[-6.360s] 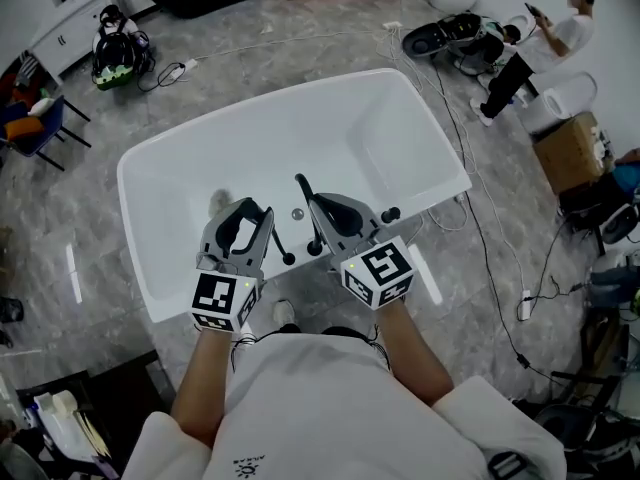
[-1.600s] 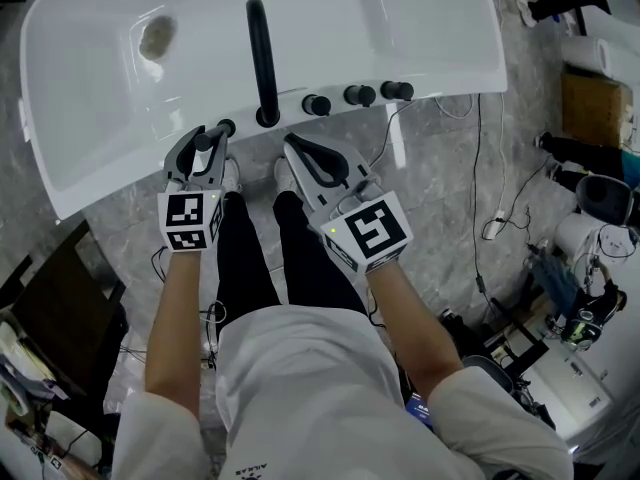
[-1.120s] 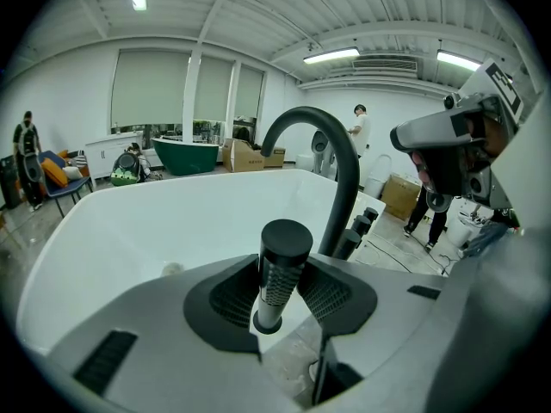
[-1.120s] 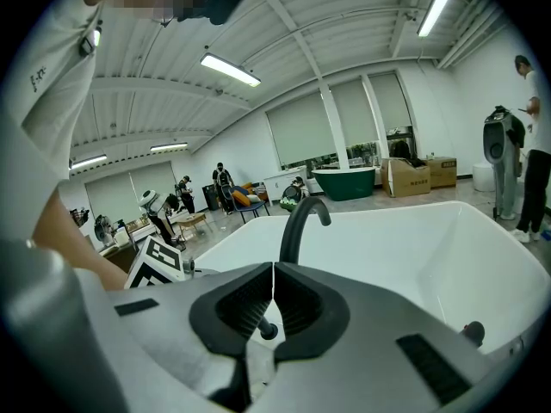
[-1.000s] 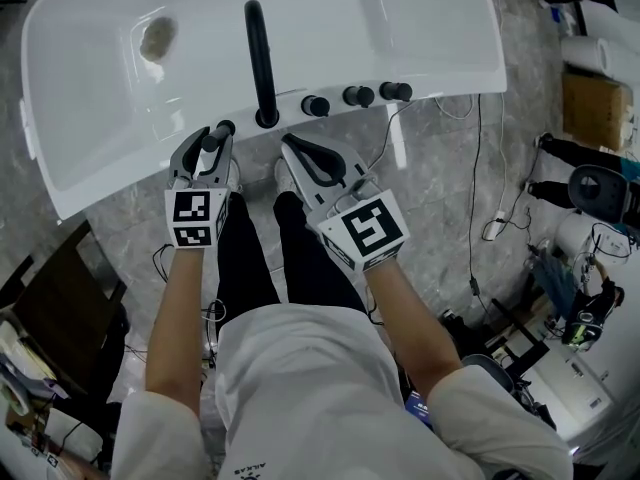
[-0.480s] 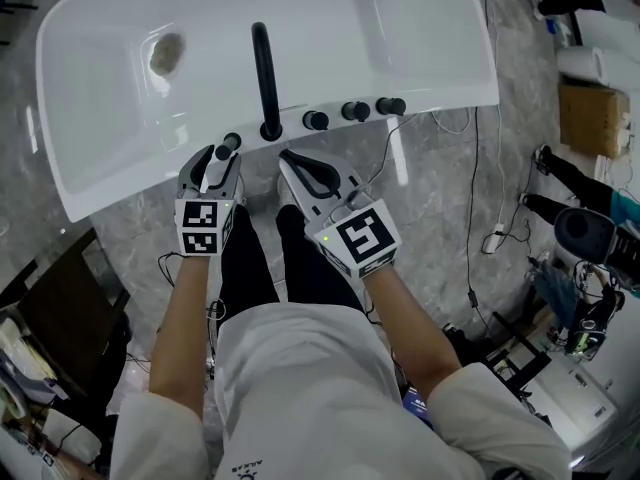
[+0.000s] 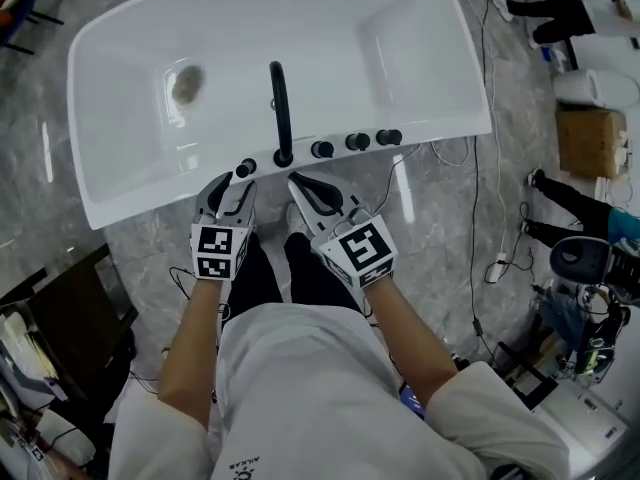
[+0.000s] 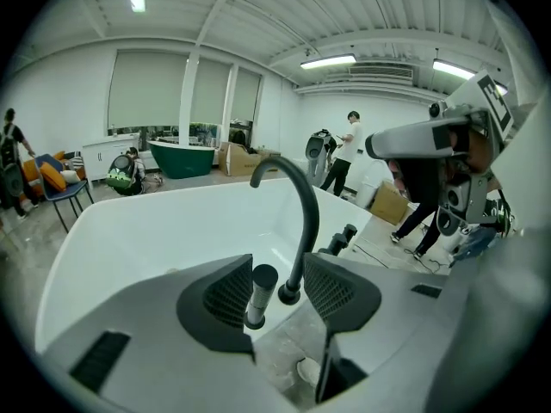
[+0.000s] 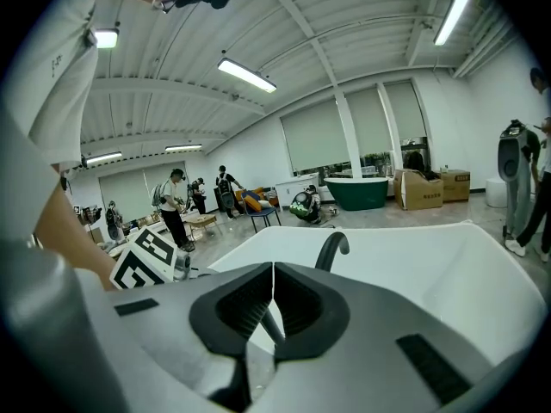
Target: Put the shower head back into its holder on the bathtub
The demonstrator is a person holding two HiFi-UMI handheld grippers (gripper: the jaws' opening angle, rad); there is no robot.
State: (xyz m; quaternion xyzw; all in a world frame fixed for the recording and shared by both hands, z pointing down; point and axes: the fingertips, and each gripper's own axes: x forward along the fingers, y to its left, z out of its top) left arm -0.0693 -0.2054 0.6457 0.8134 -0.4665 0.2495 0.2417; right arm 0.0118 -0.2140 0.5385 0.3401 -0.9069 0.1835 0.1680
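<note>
The black stick-shaped shower head (image 7: 245,168) stands upright in its holder on the near rim of the white bathtub (image 7: 420,38), left of the black curved spout (image 7: 279,108). In the left gripper view the shower head (image 8: 257,298) shows between the wide jaws of my left gripper (image 8: 277,291), and neither pad touches it. From the head camera my left gripper (image 7: 232,182) sits just short of the rim, open. My right gripper (image 7: 296,180) is beside it, right of the spout's base, with its jaws closed tip to tip (image 9: 273,267) and nothing in them.
Three black knobs (image 7: 355,141) line the rim right of the spout. A drain (image 7: 187,83) marks the tub floor. Cables (image 7: 478,188) and a cardboard box (image 7: 587,140) lie on the floor at right, where a person (image 7: 565,200) stands. A green tub (image 8: 181,157) stands far off.
My left gripper's jaws have come off the shower head and drawn back from the rim, leaving it standing in the holder. Both hands rose and the head camera pulled away from the tub.
</note>
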